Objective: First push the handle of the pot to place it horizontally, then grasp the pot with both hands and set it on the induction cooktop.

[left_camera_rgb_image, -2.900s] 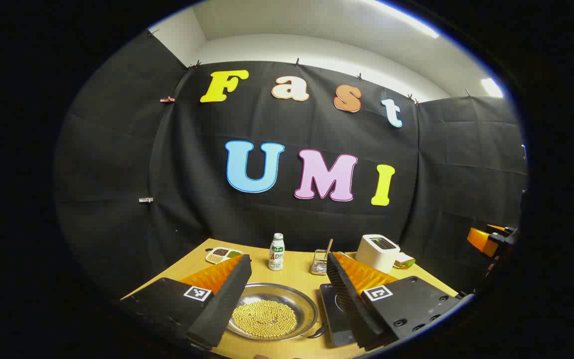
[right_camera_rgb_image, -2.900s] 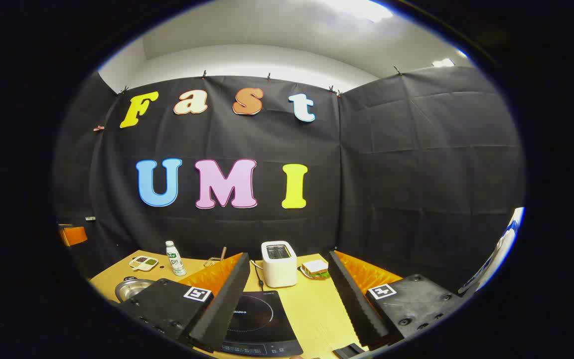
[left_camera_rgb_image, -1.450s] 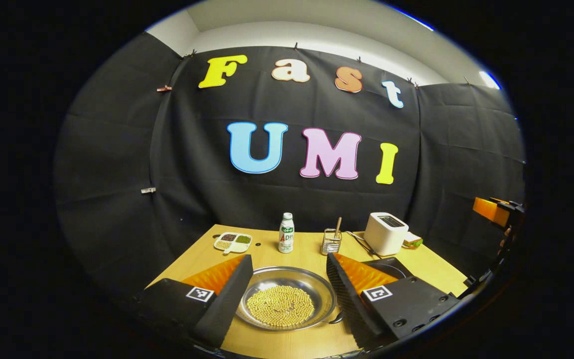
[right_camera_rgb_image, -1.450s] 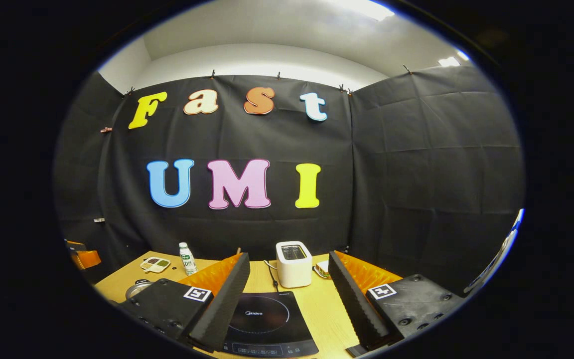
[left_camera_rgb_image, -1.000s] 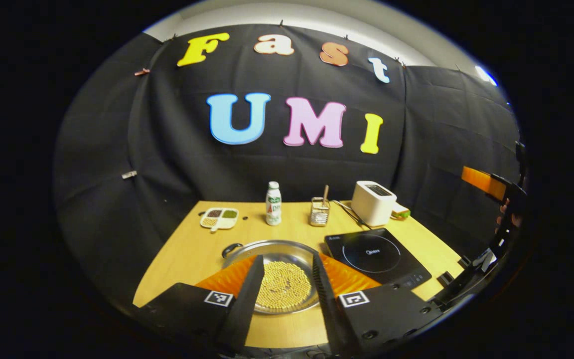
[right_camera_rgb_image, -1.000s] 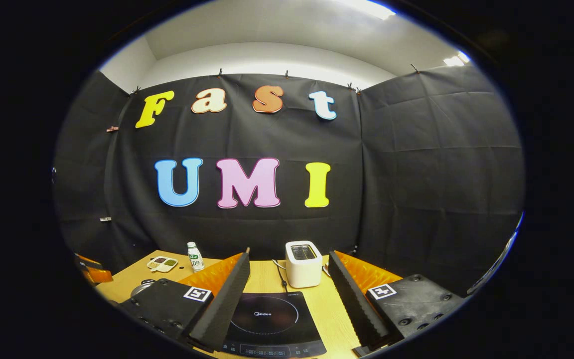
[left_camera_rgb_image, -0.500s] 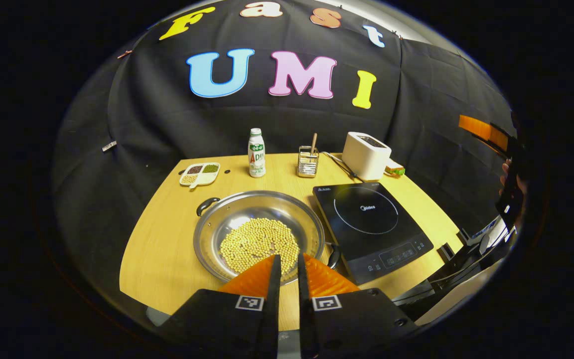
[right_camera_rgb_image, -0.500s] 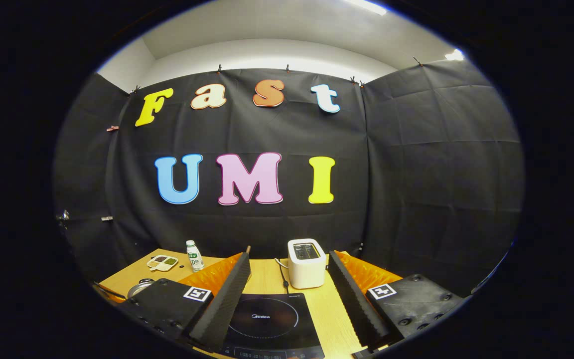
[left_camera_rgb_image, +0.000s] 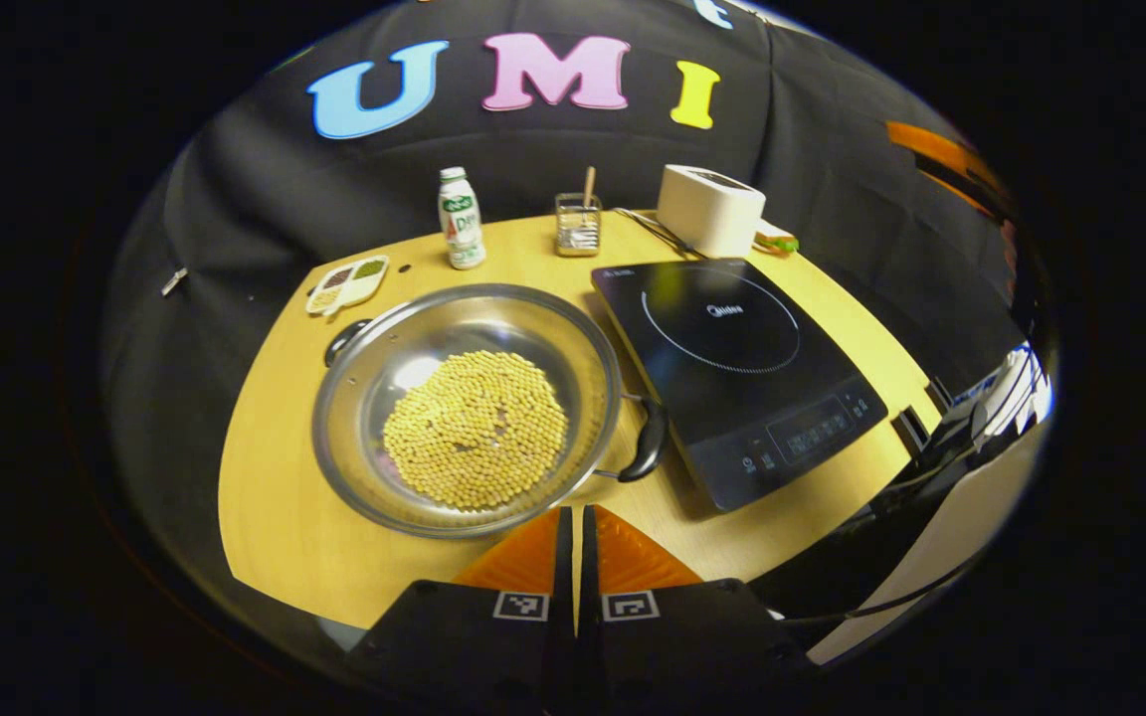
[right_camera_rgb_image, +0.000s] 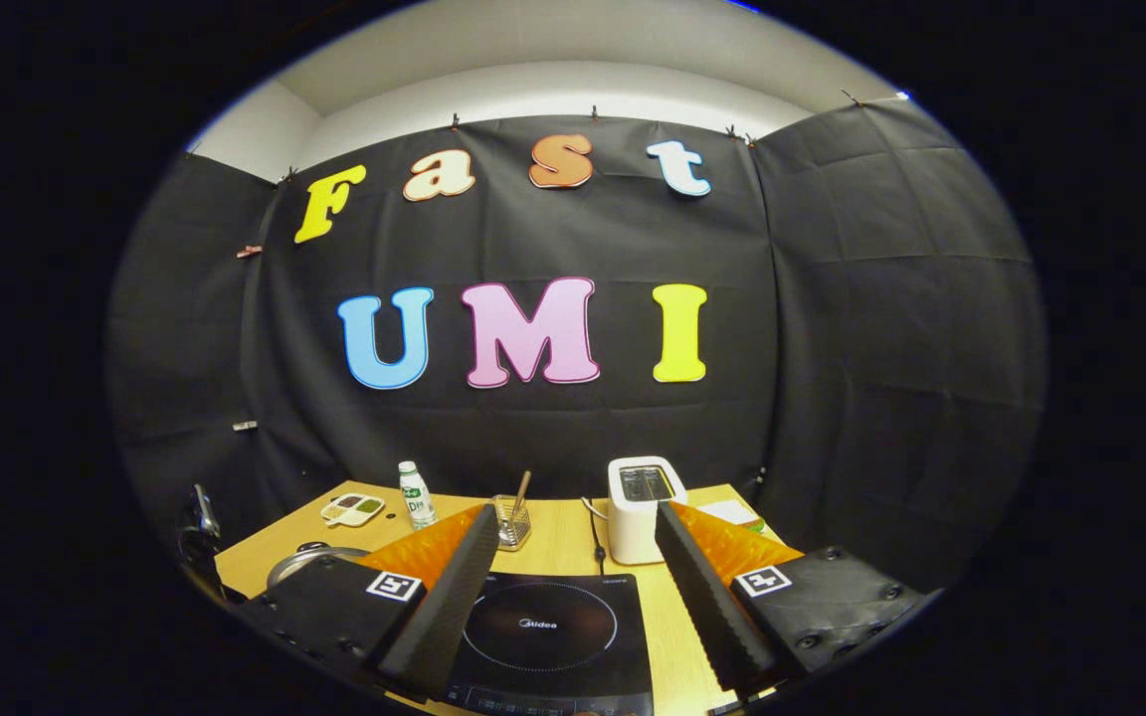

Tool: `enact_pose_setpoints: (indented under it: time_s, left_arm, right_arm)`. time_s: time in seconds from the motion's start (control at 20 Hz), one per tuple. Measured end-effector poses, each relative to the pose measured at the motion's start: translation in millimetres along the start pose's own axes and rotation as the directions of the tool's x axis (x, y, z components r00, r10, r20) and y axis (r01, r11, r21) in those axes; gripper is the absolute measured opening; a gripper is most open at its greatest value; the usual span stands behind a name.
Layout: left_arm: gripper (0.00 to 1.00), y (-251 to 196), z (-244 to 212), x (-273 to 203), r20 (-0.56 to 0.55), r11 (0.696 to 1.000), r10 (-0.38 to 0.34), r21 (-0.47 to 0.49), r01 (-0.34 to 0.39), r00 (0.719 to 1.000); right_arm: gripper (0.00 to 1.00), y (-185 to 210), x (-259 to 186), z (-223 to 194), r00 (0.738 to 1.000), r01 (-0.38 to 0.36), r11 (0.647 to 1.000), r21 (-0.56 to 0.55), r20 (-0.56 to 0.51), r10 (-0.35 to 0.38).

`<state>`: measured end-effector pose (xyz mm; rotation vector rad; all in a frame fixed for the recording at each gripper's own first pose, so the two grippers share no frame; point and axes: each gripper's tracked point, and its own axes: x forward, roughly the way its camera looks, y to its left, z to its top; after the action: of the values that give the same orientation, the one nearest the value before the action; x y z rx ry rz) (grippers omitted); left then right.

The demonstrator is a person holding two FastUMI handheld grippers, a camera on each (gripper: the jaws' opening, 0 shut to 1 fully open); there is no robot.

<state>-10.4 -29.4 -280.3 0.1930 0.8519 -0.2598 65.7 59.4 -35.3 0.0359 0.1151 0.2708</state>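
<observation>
A shallow steel pot (left_camera_rgb_image: 533, 328) holding yellow beans rests on the wooden table in the left gripper view. Its black handles sit on a diagonal: one handle (left_camera_rgb_image: 646, 449) at the near right, close to the cooktop's edge, the other handle (left_camera_rgb_image: 344, 338) at the far left. The black induction cooktop (left_camera_rgb_image: 732, 368) lies right of the pot. My left gripper (left_camera_rgb_image: 573, 519) hovers shut and empty above the table, just before the pot's near rim. In the right gripper view my right gripper (right_camera_rgb_image: 575, 512) stands open over the cooktop (right_camera_rgb_image: 553, 626), with the pot's rim (right_camera_rgb_image: 304, 559) at lower left.
At the back of the table stand a sectioned dish (left_camera_rgb_image: 347, 283), a small bottle (left_camera_rgb_image: 460, 231), a wire holder with a stick (left_camera_rgb_image: 578, 224), a white toaster (left_camera_rgb_image: 710, 209) with its cord, and a sandwich (left_camera_rgb_image: 775, 242). The table's front edge (left_camera_rgb_image: 334, 587) is near.
My left gripper has closed from wide open to shut, risen and tipped down, so the pot and cooktop now show from above. The right gripper stayed open, shifting slightly. The pot has not moved.
</observation>
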Motion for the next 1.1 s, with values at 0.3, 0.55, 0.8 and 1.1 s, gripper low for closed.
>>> enact_pose_setpoints:
  time_s: [0.3, 0.55, 0.8, 1.1]
  left_arm:
    - [0.05, -18, -5, 30, -0.069, 0.999, -0.017, 0.034, 0.019, 0.997]
    - [0.05, -25, 4, 47, -0.085, 0.999, -0.010, 0.041, 0.014, 0.996]
    - [0.05, -29, 11, 57, -0.089, 1.000, 0.014, 0.018, -0.012, 0.996]
    - [0.05, -34, 28, 70, -0.076, 0.998, 0.038, -0.043, -0.041, 0.996]
  right_arm:
    - [0.98, -13, 12, -10, 0.999, -0.023, 1.000, 0.011, -0.027, 0.024]
    - [0.98, -31, 18, -12, 0.999, -0.018, 1.000, 0.025, -0.043, 0.019]
    - [0.98, -51, 22, -15, 0.998, -0.011, 1.000, 0.026, -0.055, 0.012]
    - [0.98, -67, 24, -20, 0.997, -0.015, 0.999, 0.033, -0.074, 0.017]
